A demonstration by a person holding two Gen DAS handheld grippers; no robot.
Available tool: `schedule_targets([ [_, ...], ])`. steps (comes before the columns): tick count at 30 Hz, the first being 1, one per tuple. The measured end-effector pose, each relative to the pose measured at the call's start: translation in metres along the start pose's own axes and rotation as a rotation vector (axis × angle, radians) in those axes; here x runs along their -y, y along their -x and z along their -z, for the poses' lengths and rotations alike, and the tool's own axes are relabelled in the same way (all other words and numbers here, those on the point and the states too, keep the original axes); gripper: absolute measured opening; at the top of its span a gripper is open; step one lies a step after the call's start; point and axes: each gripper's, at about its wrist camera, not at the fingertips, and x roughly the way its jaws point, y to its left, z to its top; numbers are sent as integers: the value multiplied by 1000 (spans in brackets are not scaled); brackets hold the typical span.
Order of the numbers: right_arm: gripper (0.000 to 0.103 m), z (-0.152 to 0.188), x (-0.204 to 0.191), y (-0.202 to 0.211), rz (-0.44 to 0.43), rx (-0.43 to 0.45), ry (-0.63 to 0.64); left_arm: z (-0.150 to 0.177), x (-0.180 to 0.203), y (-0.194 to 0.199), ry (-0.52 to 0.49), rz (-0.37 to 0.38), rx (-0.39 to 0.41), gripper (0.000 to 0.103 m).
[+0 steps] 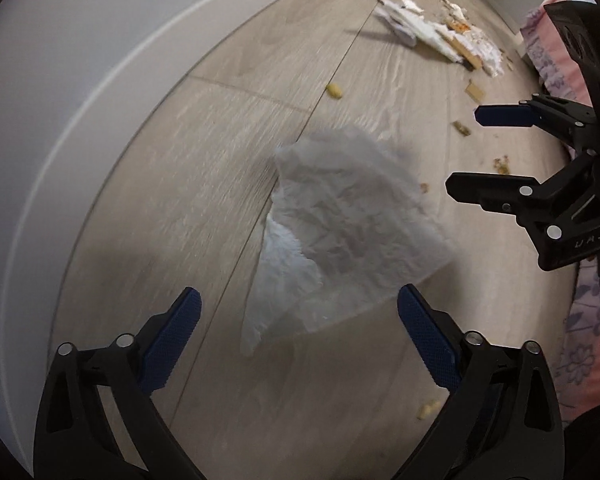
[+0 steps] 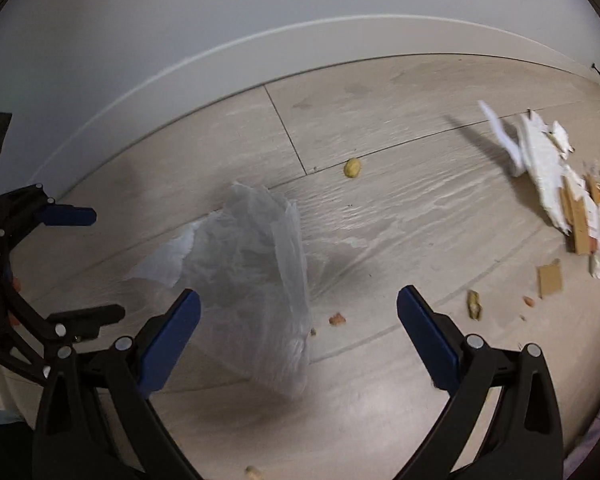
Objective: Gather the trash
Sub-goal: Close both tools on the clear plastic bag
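A: Thin translucent plastic bag (image 1: 340, 216) lies crumpled on the wood-grain floor (image 1: 204, 152), near the white baseboard (image 1: 60, 152). Where relative to the jaws?

B: In the left wrist view it sits at 12 o'clock from the left gripper (image 1: 300, 320), long axis running roughly 11 to 5. Jaws spread wide, nothing between the blue pads. In the right wrist view the bag (image 2: 252, 280) is toward 11 o'clock of the right gripper (image 2: 300, 320), which is also released and empty.

A: Nearer hand?

B: Judged the left; the bag is centred ahead of it. Film is limp and will likely bunch when pinched.

A: Surroundings?

B: Torn white paper and cardboard scraps (image 1: 440, 36) at 1 o'clock, well apart; yellowish crumbs (image 1: 334, 91) scattered between.
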Motion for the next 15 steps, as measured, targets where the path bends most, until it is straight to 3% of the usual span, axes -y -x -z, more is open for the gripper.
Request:
schedule_targets([
  [3, 96, 2, 3, -24, -9, -8, 17, 2, -5, -20, -7, 3, -1, 78],
  [8, 96, 4, 4, -49, -12, -18, 34, 2, -1, -41, -51, -17, 19, 73],
  [12, 95, 2, 0, -60, -17, -17, 44, 4, 2, -49, -88, -27, 22, 59],
  [14, 69, 1, -2, -65, -13, -24, 50, 7, 0, -54, -88, -36, 15, 50],
  [15, 66, -1, -2, -68, -3, -25, 51, 8, 0, -54, -90, -44, 24, 48],
])
